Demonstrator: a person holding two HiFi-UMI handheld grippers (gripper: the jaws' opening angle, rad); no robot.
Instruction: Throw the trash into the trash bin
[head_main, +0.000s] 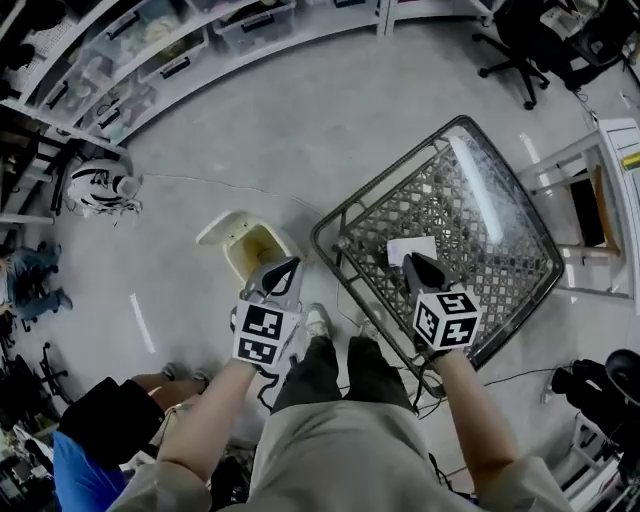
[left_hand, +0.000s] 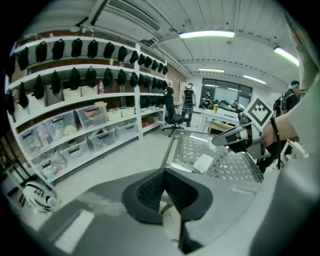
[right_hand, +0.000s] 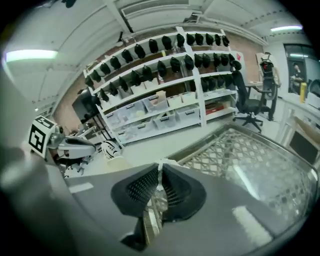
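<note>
Both closed: right gripper (head_main: 412, 262) pinching thin whitish scrap (right_hand: 161, 167) over cart (head_main: 335, 232), centre-right; left gripper (head_main: 285, 268), jaws together, hovering above bin (head_main: 222, 232), centre-left. Paper (head_main: 420, 245) lying in cart. Binning probably remaining.

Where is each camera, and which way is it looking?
Head view: on the person's head, facing steeply down at trash bin and wire basket; shows arms, legs, left gripper, right gripper.
Left gripper view: rides the left gripper, looks along its jaws toward shelves and basket; shows the right gripper.
Right gripper view: rides the right gripper, looks toward shelves; shows the left gripper.
Shared: head and left gripper views both show the white paper.
</note>
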